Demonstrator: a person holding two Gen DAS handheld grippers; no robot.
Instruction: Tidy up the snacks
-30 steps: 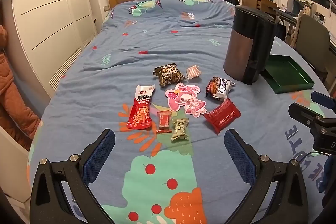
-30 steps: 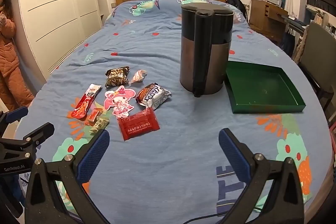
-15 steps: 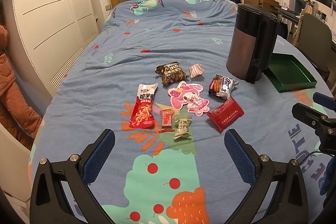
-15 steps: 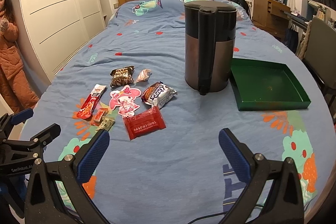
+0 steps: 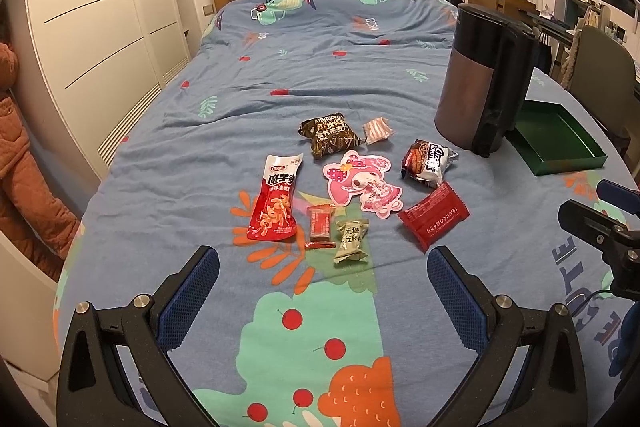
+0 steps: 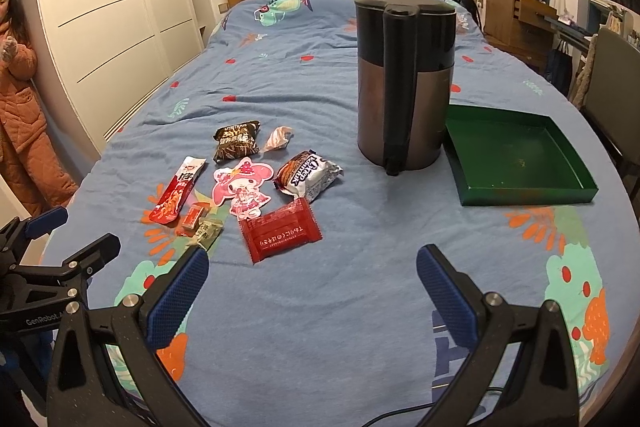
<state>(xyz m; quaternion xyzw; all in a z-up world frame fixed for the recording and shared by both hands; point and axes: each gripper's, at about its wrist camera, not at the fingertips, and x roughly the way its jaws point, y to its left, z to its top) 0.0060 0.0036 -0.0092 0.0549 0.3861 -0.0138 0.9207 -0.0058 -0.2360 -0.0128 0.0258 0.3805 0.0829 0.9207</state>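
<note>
Both grippers hover above the blue patterned bedspread (image 6: 320, 307), nothing between their pads. Left gripper (image 5: 322, 269): fingers spread wide, facing the snack cluster. Right gripper (image 6: 312, 273): fingers likewise wide apart, nearest the flat red packet (image 6: 280, 235). Snacks lie loose mid-bed — long red pouch (image 5: 276, 203), small red bar (image 5: 320, 225), beige candy (image 5: 351, 239), pink character pack (image 5: 362, 185), dark brown pack (image 5: 330, 135), pink-white candy (image 5: 377, 131), silver-and-brown pack (image 5: 428, 163). Green tray (image 6: 516, 159) sits to their right, just beside the dark kettle (image 6: 404, 83) — no snack in it. A person in orange pajamas (image 6: 18, 99) stands by the wardrobe.
</note>
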